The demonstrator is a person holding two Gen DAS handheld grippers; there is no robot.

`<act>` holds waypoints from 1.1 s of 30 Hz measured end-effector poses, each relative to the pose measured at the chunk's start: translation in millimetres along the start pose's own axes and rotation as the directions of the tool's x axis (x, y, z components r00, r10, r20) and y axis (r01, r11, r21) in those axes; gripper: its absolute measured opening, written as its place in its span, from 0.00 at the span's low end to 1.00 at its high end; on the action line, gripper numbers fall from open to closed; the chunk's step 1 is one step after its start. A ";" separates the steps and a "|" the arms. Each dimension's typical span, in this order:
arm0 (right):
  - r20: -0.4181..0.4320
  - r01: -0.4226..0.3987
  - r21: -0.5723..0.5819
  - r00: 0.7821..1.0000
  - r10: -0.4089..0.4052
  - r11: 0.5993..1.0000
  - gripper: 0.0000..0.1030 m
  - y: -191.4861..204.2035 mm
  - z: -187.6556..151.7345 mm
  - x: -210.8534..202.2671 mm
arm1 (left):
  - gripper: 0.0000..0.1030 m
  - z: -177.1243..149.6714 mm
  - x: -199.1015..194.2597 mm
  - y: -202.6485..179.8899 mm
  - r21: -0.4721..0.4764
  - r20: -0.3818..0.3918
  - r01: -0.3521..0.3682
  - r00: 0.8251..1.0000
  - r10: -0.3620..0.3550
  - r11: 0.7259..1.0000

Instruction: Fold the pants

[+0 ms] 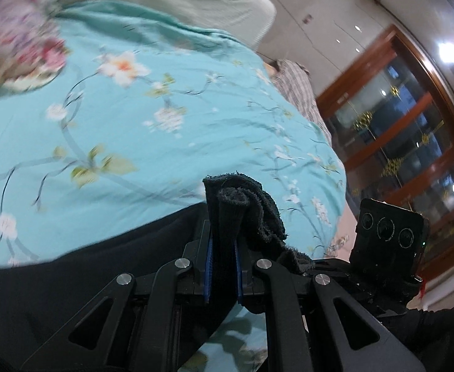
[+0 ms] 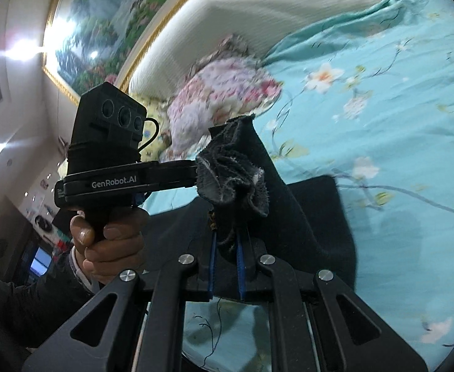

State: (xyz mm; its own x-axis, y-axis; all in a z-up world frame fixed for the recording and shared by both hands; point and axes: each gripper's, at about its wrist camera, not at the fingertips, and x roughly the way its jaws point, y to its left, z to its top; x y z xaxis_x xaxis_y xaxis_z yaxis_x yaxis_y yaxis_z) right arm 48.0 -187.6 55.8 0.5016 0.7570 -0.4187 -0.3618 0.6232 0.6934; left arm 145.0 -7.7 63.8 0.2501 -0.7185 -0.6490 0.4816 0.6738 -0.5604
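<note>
Carrying both frayed ends of the black knitted pants (image 2: pixel 304 217) over the turquoise flowered bedsheet (image 1: pixel 134 130), the left gripper (image 1: pixel 223 248) and right gripper (image 2: pixel 227 248) each pinch a bunched cuff between blue pads. Keeping the two level and taut should lay edges square. The pink floral pillow (image 2: pixel 220 93) lies near.

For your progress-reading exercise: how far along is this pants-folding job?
Done: both grips are made. The left gripper and right gripper are each shut on a frayed end of the black pants. In hand: the ends are held up above the floral bedsheet. Left: no finished fold shows; the pants hang draped, not stacked.
</note>
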 end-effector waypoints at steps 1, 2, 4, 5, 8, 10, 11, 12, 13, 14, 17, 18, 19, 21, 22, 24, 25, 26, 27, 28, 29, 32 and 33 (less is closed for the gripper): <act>-0.018 -0.003 -0.001 1.000 0.003 1.000 0.12 0.4 -2.4 8.2 | 0.09 -4.4 -0.3 7.0 -0.019 0.001 -0.002 1.000 0.002 1.000; -0.030 -0.004 -0.002 1.000 0.004 1.000 0.12 0.4 -3.9 13.0 | 0.09 -9.8 -1.0 14.9 -0.040 0.001 -0.005 1.000 0.005 0.999; -0.060 -0.005 -0.006 0.998 0.005 1.000 0.12 -0.1 -8.8 25.0 | 0.09 -19.1 -1.3 28.3 -0.071 -0.002 -0.012 1.000 0.012 0.997; -0.079 -0.004 -0.007 0.997 0.003 1.000 0.12 -0.5 -11.7 32.1 | 0.09 -25.0 -1.5 36.7 -0.093 -0.003 -0.015 1.000 0.014 0.996; -0.123 0.002 -0.012 0.992 -0.003 1.000 0.12 -2.4 -18.5 46.5 | 0.10 -35.8 -0.2 54.0 -0.139 -0.005 -0.017 1.000 0.016 0.990; -0.148 0.004 -0.010 0.989 -0.006 1.000 0.12 -3.3 -21.9 54.9 | 0.10 -39.6 0.3 61.5 -0.157 -0.004 -0.017 1.000 0.016 0.988; -0.155 0.006 -0.010 0.988 -0.007 1.000 0.13 -3.6 -22.9 57.5 | 0.10 -42.0 0.0 64.9 -0.165 -0.002 -0.018 1.000 0.017 0.986; -0.163 0.005 -0.008 0.987 -0.006 1.000 0.14 -4.2 -23.9 60.5 | 0.10 -44.3 -0.7 67.4 -0.171 0.001 -0.018 1.000 0.019 0.985; -0.167 0.006 -0.006 0.986 -0.007 1.000 0.14 -4.6 -24.4 61.7 | 0.11 -46.9 -2.6 69.0 -0.176 0.003 -0.019 1.000 0.020 0.984; -0.171 0.011 -0.008 0.985 -0.012 1.000 0.14 -4.4 -24.8 63.3 | 0.11 -49.3 -3.8 71.4 -0.184 0.006 -0.021 1.000 0.023 0.983; -0.187 0.013 -0.017 0.982 -0.016 1.000 0.15 -3.1 -24.8 66.0 | 0.12 -53.1 -6.1 72.9 -0.199 0.014 -0.023 1.000 0.026 0.980; -0.190 0.014 -0.018 0.982 -0.017 1.000 0.15 -3.0 -24.6 66.4 | 0.12 -56.5 -8.2 74.0 -0.206 0.018 -0.024 0.999 0.028 0.978; -0.197 0.014 -0.019 0.980 -0.017 1.000 0.16 -2.7 -25.1 66.8 | 0.11 -59.3 -10.1 75.2 -0.216 0.022 -0.025 0.999 0.030 0.976; -0.206 0.015 -0.022 0.978 -0.020 1.000 0.17 -1.3 -25.3 69.1 | 0.11 -64.9 -14.2 78.4 -0.241 0.029 -0.026 0.999 0.034 0.970; -0.211 0.016 -0.026 0.977 -0.021 1.000 0.20 -0.3 -26.3 69.6 | 0.11 -69.2 -17.3 80.7 -0.257 0.035 -0.028 0.999 0.039 0.966; -0.217 0.006 -0.025 0.976 -0.012 1.000 0.30 1.5 -26.4 72.5 | 0.11 -74.1 -22.5 82.6 -0.277 0.042 -0.039 0.998 0.052 0.960; -0.223 -0.005 -0.025 0.975 -0.001 1.000 0.35 3.5 -27.2 73.7 | 0.11 -77.5 -25.3 83.9 -0.284 0.046 -0.044 0.997 0.059 0.958; -0.226 -0.007 -0.032 0.974 0.000 0.999 0.38 6.1 -28.2 74.5 | 0.11 -80.9 -28.7 84.8 -0.291 0.051 -0.051 0.996 0.069 0.955; -0.228 -0.005 -0.046 0.974 -0.006 0.999 0.41 10.1 -29.6 75.3 | 0.11 -83.0 -32.1 85.9 -0.295 0.057 -0.056 0.995 0.076 0.954; -0.229 -0.003 -0.055 0.973 -0.010 0.998 0.42 12.2 -30.5 75.6 | 0.11 -85.6 -36.0 87.0 -0.301 0.065 -0.058 0.995 0.081 0.952; -0.233 -0.001 -0.066 0.972 -0.014 0.998 0.43 15.2 -31.5 76.4 | 0.11 -88.6 -40.7 87.3 -0.310 0.074 -0.060 0.993 0.087 0.949; -0.246 -0.011 -0.074 0.969 -0.008 0.997 0.44 21.7 -34.0 78.0 | 0.15 -95.4 -53.1 90.8 -0.340 0.099 -0.073 0.989 0.113 0.938; -0.249 -0.014 -0.077 0.968 -0.005 0.997 0.44 23.4 -34.6 78.2 | 0.15 -97.5 -57.0 92.5 -0.352 0.108 -0.076 0.987 0.121 0.933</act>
State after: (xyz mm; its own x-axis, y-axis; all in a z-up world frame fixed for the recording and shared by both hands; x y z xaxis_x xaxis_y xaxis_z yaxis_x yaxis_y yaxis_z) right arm 51.5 -107.0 19.0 0.2919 0.7789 -0.5551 -0.4281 0.6254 0.6524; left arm 93.4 112.4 -1.1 0.3956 -0.6461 -0.6527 0.1348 0.7439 -0.6546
